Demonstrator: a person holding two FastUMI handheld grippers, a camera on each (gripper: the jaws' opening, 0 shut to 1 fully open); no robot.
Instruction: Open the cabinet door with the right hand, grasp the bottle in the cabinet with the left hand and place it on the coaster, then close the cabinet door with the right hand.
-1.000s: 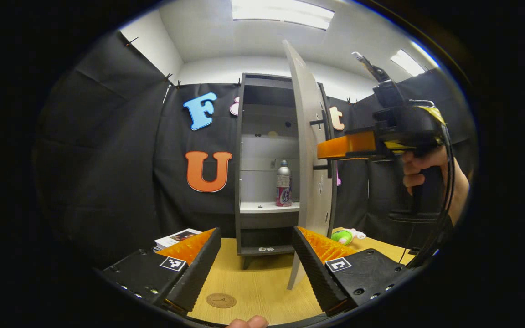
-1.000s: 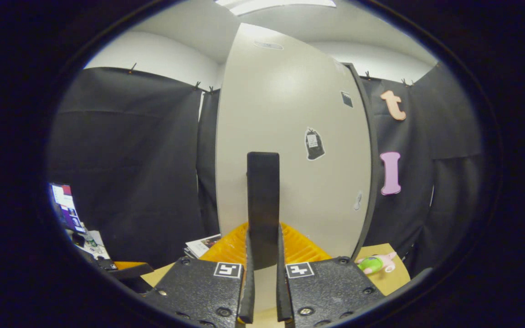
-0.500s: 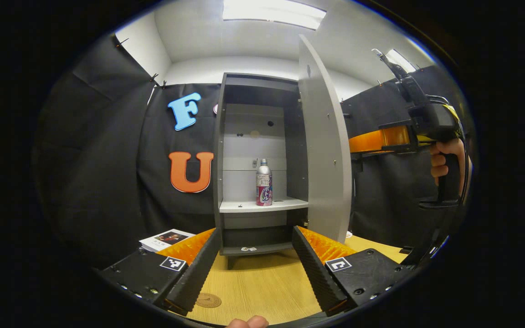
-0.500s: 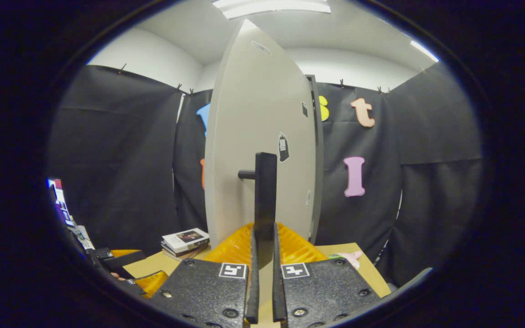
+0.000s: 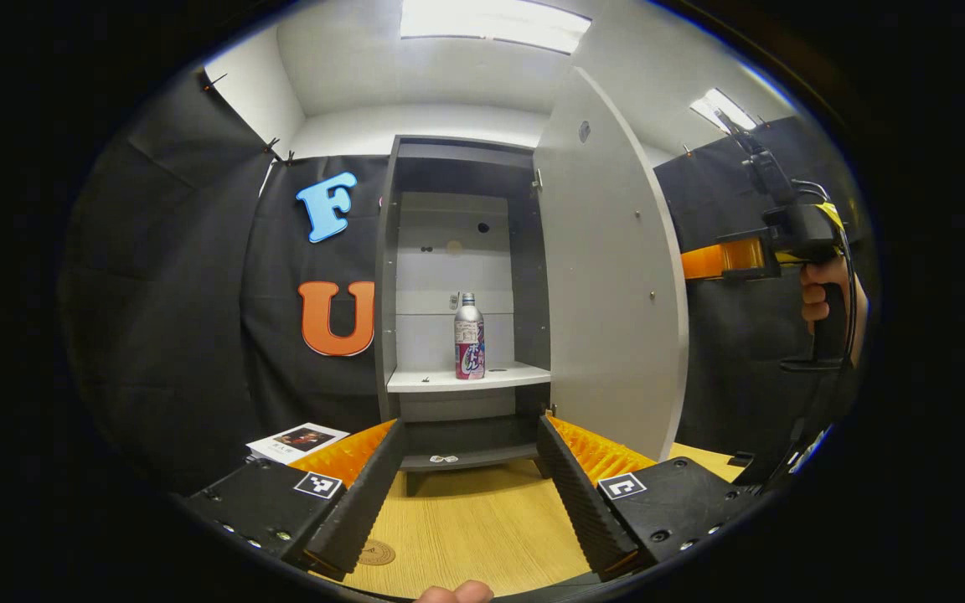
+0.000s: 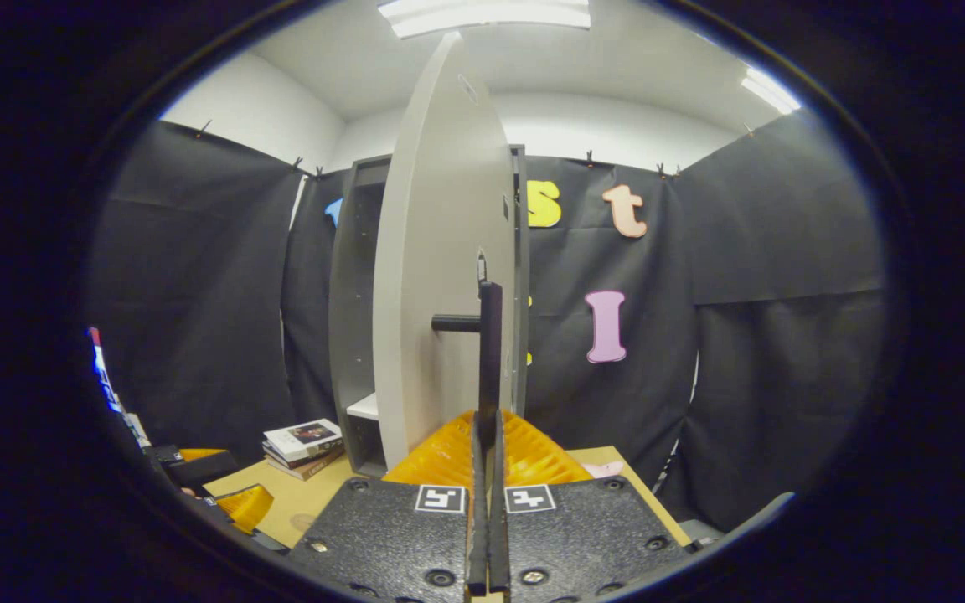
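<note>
Left gripper (image 5: 470, 494): fingers spread wide, nothing between them, low over the wooden table (image 5: 482, 528), aimed at the cabinet opening; presumably staged for the reach. Coaster (image 5: 376, 553) just beside the left finger, flat on the table, partly cut off by it. Fingertip at the bottom edge, owner unclear.

Right gripper (image 6: 482, 469): fingers narrow, clamped on the door handle (image 6: 489, 352), holding the cabinet door (image 5: 612, 285) swung wide so the opening is clear. Contact itself edge-on, hard to resolve.

Stack of books (image 5: 296, 440) on the table left of the cabinet.

Farther: cabinet (image 5: 461, 167), bottle (image 5: 469, 337) upright on the white shelf, near its middle, free on all sides. Label unreadable. Small marks on the back panel too small to identify. Lower compartment dark, contents not discernible. Handle hidden behind the door in the left gripper view.
</note>
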